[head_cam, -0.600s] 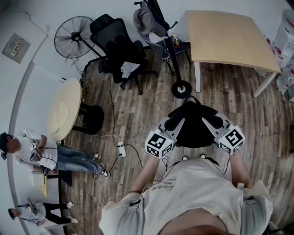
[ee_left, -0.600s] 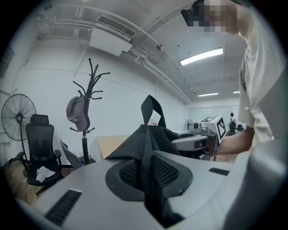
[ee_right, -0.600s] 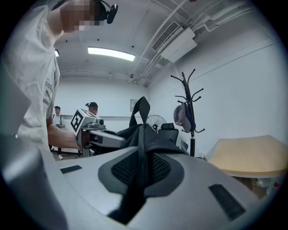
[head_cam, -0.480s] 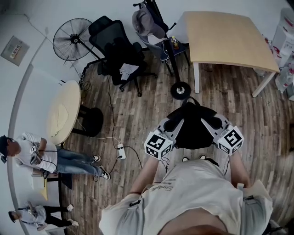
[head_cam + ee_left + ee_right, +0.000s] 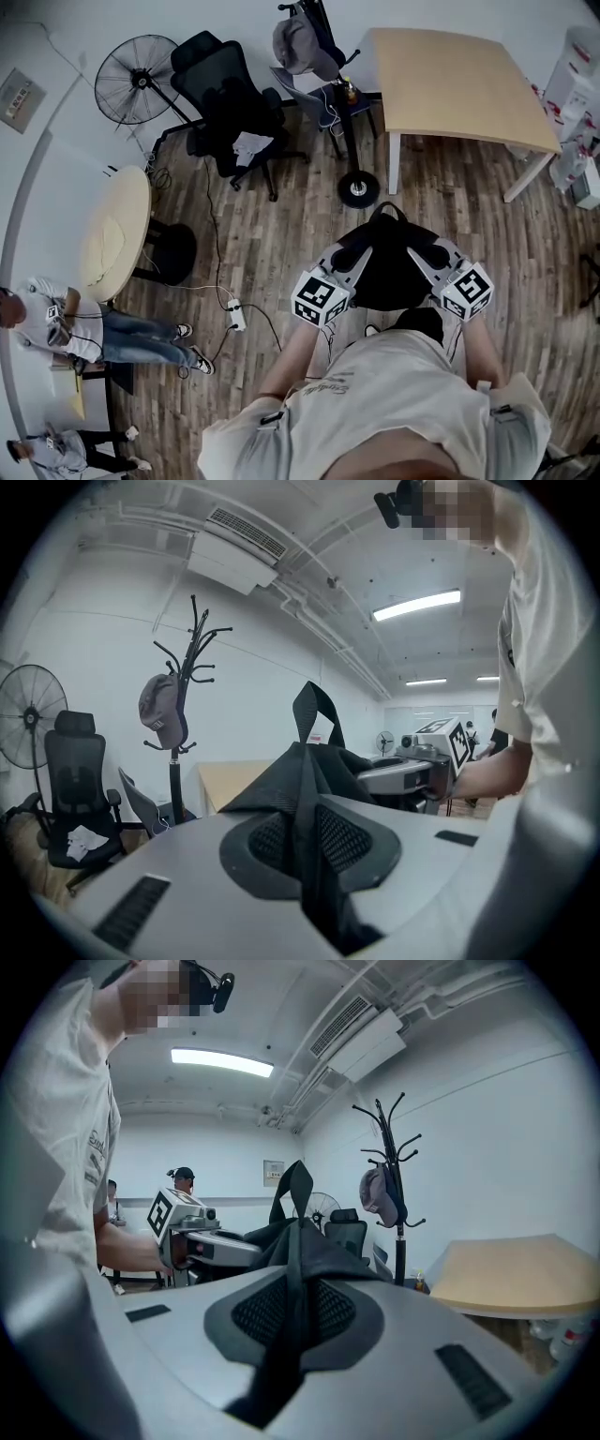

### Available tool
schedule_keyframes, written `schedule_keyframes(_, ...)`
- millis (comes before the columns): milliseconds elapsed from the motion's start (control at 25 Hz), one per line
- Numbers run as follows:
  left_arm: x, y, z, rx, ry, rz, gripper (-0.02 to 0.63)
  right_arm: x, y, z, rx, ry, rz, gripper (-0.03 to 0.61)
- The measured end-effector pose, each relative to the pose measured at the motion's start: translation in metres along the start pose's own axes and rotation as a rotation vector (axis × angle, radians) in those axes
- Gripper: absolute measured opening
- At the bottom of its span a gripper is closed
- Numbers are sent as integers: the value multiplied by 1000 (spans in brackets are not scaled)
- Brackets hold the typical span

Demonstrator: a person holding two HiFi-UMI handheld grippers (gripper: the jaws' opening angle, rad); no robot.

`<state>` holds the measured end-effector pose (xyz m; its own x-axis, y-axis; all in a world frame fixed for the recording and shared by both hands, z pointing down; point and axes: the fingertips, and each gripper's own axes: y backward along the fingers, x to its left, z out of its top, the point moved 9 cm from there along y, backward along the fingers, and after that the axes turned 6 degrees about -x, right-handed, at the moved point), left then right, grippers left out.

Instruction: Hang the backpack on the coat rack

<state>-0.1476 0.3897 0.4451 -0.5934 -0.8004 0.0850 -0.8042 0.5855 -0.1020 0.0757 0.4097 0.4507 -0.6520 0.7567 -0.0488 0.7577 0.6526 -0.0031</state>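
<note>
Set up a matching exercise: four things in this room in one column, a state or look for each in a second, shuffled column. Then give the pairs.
1. backpack
2. coat rack
3. office chair
4. square table

A. grey cap hangs on it
B. white scrap on its seat
C. fabric pinched in the left tool and the right tool
D. light wood top, white legs

Pairs: 1-C, 2-A, 3-B, 4-D

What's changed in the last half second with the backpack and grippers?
Little: the head view has swung, so the coat rack and table sit slightly further left in frame. The backpack stayed carried in front of the person, left gripper and right gripper both still clamped on it. Nothing let go.
</note>
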Motion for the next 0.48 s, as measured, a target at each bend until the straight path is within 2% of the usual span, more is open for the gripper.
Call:
schedule_keyframes(240,15,4,-5,3,10,-10,46,2,-15,-4,17,-5,-8,29)
schedule_keyframes(480,32,-18,-11,19,9,12,46,-26,-29,-17,23,-34,15,29)
